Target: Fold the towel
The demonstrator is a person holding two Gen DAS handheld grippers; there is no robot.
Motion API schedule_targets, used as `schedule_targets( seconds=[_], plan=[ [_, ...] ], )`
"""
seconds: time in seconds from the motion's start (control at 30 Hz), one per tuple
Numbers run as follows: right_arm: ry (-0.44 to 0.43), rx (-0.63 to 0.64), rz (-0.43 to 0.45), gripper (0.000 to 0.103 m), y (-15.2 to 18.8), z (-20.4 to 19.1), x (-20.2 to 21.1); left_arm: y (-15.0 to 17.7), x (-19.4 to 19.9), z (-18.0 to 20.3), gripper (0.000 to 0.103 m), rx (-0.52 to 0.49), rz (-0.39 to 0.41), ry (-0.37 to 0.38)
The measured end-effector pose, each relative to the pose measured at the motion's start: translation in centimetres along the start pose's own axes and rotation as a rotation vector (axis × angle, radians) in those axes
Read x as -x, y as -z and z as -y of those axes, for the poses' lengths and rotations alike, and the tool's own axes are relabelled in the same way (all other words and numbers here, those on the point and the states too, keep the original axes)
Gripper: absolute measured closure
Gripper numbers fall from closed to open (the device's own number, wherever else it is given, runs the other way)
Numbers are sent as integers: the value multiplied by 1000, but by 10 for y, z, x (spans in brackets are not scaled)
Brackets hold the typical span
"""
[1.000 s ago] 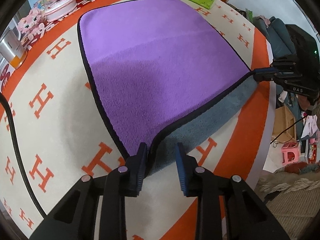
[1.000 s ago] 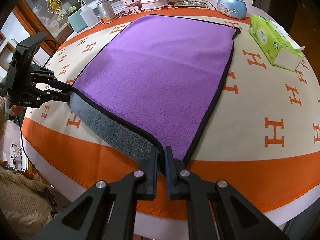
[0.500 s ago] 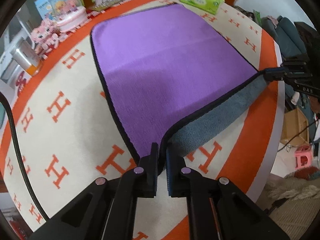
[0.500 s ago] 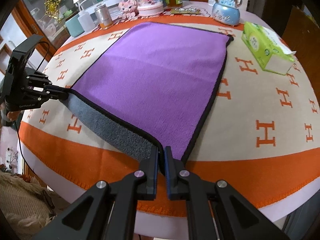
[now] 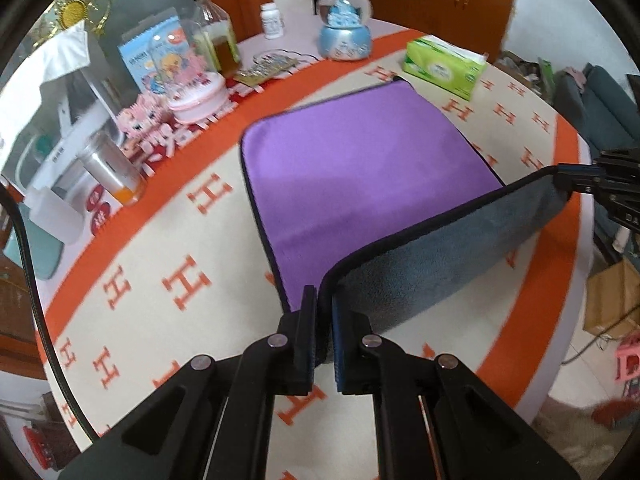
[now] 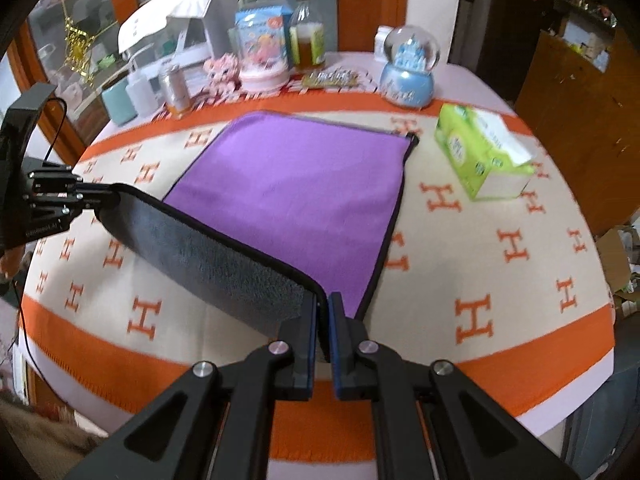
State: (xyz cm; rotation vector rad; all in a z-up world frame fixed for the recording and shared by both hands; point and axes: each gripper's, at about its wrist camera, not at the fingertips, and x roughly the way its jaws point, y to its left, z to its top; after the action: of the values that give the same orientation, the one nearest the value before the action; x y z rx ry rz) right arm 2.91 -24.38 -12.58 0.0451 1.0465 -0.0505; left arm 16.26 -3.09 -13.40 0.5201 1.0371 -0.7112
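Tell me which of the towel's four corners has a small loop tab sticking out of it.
The far right corner of the towel, nearest the green tissue pack. The far left corner is plain and rounded; the two near corners are clamped in the left gripper and right gripper.

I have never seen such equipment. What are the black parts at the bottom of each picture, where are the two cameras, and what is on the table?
There is no robot here. A person holds one two-finger gripper in each hand, and each carries a wide-angle camera that looks along its fingers.

In the left wrist view, the left gripper is shut on one near corner of the towel, which is purple on top and grey underneath. In the right wrist view, the right gripper is shut on the other near corner. Each camera also sees the other gripper at the side.

The near edge is lifted; the far part lies flat on the orange and cream tablecloth. Beside it are a green tissue pack and a snow globe.
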Motion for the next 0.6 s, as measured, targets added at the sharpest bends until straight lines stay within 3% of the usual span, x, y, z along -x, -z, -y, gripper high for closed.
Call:
schedule_targets(
  seconds=[0.3,0.6],
  plan=[
    [50,-28,71,98,-54,17,-8,-54,-3,-20,98,108,53,-77],
    [66,-47,82,98,-113,47,-42,-113,-39,-39,98,185,48,-155]
  ],
)
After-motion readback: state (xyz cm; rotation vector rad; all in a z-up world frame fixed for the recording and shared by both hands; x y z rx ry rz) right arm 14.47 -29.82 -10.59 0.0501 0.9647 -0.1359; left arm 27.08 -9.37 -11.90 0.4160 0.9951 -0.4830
